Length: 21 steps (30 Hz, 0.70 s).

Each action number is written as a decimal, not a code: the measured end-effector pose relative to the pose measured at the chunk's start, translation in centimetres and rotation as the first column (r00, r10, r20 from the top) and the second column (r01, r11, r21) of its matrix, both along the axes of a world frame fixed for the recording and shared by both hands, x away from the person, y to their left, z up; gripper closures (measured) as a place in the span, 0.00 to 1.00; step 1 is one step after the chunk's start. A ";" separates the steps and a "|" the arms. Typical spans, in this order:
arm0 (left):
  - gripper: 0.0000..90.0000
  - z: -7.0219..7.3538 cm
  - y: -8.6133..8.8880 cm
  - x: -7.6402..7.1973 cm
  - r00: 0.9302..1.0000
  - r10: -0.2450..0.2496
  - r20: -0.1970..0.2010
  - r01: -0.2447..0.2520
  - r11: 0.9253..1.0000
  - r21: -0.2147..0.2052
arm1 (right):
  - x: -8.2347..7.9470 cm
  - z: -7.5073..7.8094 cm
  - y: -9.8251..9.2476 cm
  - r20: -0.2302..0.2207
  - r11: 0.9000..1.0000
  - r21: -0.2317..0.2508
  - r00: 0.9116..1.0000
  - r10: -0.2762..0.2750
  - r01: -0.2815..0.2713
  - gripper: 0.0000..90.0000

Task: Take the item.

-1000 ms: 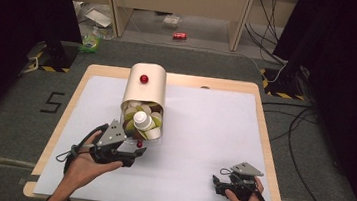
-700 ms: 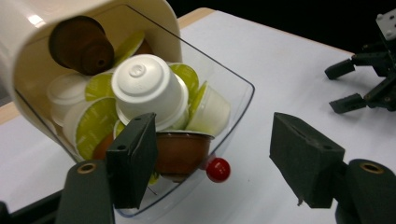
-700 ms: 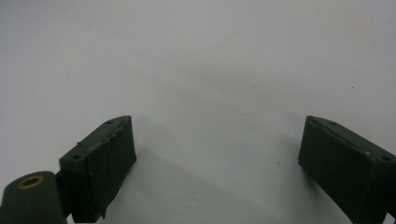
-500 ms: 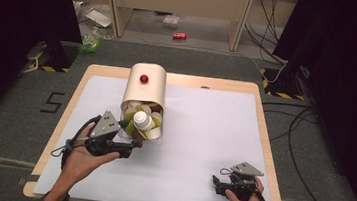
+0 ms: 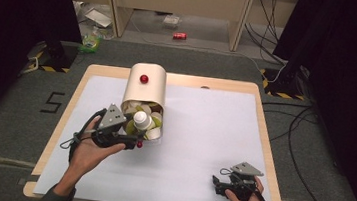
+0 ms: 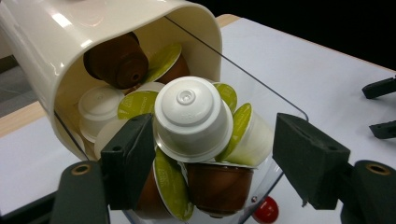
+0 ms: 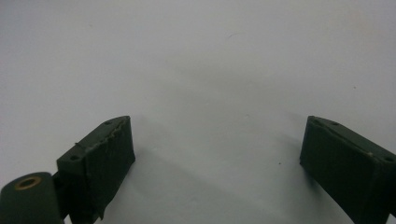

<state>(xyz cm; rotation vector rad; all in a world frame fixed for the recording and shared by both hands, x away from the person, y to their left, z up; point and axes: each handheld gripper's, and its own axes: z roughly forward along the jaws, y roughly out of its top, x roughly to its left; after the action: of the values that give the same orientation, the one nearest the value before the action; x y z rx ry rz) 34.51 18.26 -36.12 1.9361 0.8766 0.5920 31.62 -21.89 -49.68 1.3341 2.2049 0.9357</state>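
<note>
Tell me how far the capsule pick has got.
Done: the left gripper is at the mouth of the tipped cream container, jaws open either side of the white capsule. In hand: nothing gripped yet. Left: closing and lifting it out. The right gripper rests open on the table.

Table (image 5: 203, 133) seen from above, front edge.
Container (image 6: 116, 56) mouth viewed close along left jaws; bare tabletop along right.

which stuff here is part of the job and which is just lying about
In use:
- left gripper, open around the white capsule
- tipped cream container of capsules

Lying about:
- right gripper, open, resting on the table
- red can on the floor
- cables
</note>
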 end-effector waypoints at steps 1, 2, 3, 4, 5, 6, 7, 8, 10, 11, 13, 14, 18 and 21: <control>0.33 0.0 0.0 0.1 1.000 0.001 0.001 -0.001 1.000 -0.001 | 0.0 0.0 0.0 0.000 1.000 0.000 1.000 0.000 0.000 0.11; 0.33 0.0 0.0 0.1 1.000 0.001 0.001 -0.001 1.000 -0.001 | 0.0 0.0 0.0 0.000 1.000 0.000 1.000 0.000 0.000 0.11; 0.33 0.0 0.0 0.2 1.000 0.005 0.002 -0.005 1.000 -0.003 | 0.0 0.0 0.0 0.000 1.000 0.000 1.000 0.001 -0.001 0.11; 0.33 0.0 0.0 0.3 1.000 0.007 0.003 -0.007 1.000 -0.002 | 0.0 0.0 0.0 0.000 1.000 0.000 1.000 0.001 -0.001 0.11; 0.33 0.0 0.0 0.4 1.000 0.010 0.004 -0.010 1.000 -0.005 | 0.0 0.0 0.0 0.000 1.000 -0.004 1.000 0.002 -0.002 0.11; 0.33 0.0 0.0 0.4 1.000 0.010 0.004 -0.010 1.000 -0.005 | 0.0 0.0 0.0 0.000 1.000 -0.004 1.000 0.002 -0.002 0.11; 0.33 -0.1 -0.1 0.5 1.000 0.009 0.006 -0.009 1.000 -0.003 | 0.0 0.0 0.0 0.000 1.000 -0.004 1.000 0.002 -0.002 0.11; 0.33 -0.1 -0.1 0.5 1.000 0.011 0.003 -0.011 1.000 -0.003 | 0.0 0.0 0.0 -0.001 1.000 -0.003 1.000 0.000 0.000 0.11; 0.34 -0.1 -0.2 0.6 1.000 0.011 0.005 -0.011 1.000 0.000 | 0.0 0.0 0.0 -0.003 1.000 -0.002 1.000 -0.002 0.002 0.11; 0.34 -0.1 -0.3 0.7 1.000 0.010 0.008 -0.010 1.000 0.001 | 0.0 0.0 0.0 -0.003 1.000 -0.002 1.000 -0.002 0.002 0.11; 0.34 0.0 -0.3 0.8 1.000 0.012 0.010 -0.012 1.000 0.000 | 0.0 0.0 0.0 -0.002 1.000 -0.002 1.000 -0.001 0.001 0.11; 0.34 0.0 -0.3 0.8 1.000 0.013 0.010 -0.013 1.000 0.000 | 0.0 0.0 0.0 -0.002 1.000 -0.003 1.000 -0.001 0.001 0.11; 0.36 -0.1 -0.5 1.0 1.000 0.014 0.007 -0.014 1.000 0.001 | 0.0 0.0 0.0 -0.002 1.000 -0.004 1.000 -0.001 0.001 0.11; 0.36 -0.2 -0.5 1.3 1.000 0.019 0.004 -0.019 1.000 0.004 | 0.0 0.0 0.0 0.001 1.000 -0.007 1.000 0.003 -0.003 0.11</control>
<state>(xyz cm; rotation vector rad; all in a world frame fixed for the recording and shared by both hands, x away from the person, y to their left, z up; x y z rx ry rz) 35.79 17.73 -36.30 1.9317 0.8924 0.6092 31.62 -21.88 -49.68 1.3272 2.2076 0.9288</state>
